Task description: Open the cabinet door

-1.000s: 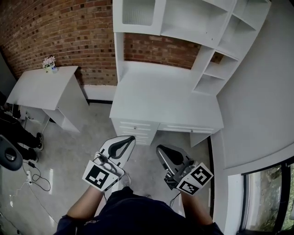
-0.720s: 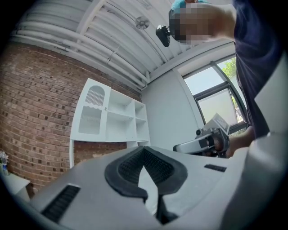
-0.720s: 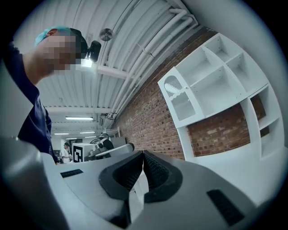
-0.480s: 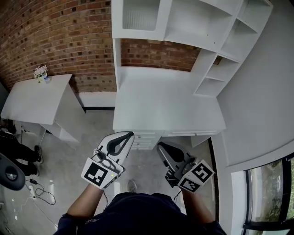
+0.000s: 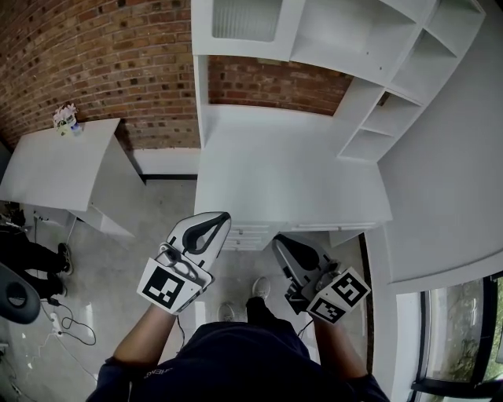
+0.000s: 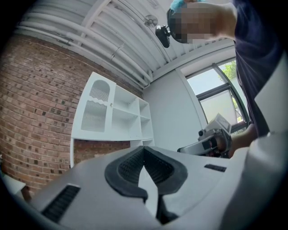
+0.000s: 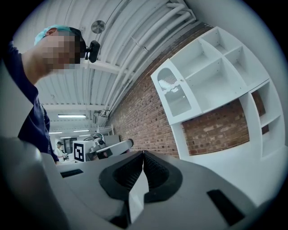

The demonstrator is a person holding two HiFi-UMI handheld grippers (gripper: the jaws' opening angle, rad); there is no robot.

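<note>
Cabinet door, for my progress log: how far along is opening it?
Done: nothing that shows. The cabinet door, the ribbed panel high above the desk, sits closed. In hand: the left tongs and right tongs are both shut and empty, held low at the desk's front edge, well short of the door. Left: reach up, grip the door and swing it open.

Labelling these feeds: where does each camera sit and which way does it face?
Head view: on the person's head, facing steeply down at the white desk; shows both forearms, left tongs, right tongs.
Left gripper view: on the left tongs, facing along their shut jaws toward the cabinet door; shows the person's torso.
Right gripper view: on the right tongs, along shut jaws toward the brick wall; shows the person's shoulder.
Shared: both gripper views show the cabinet door.
</note>
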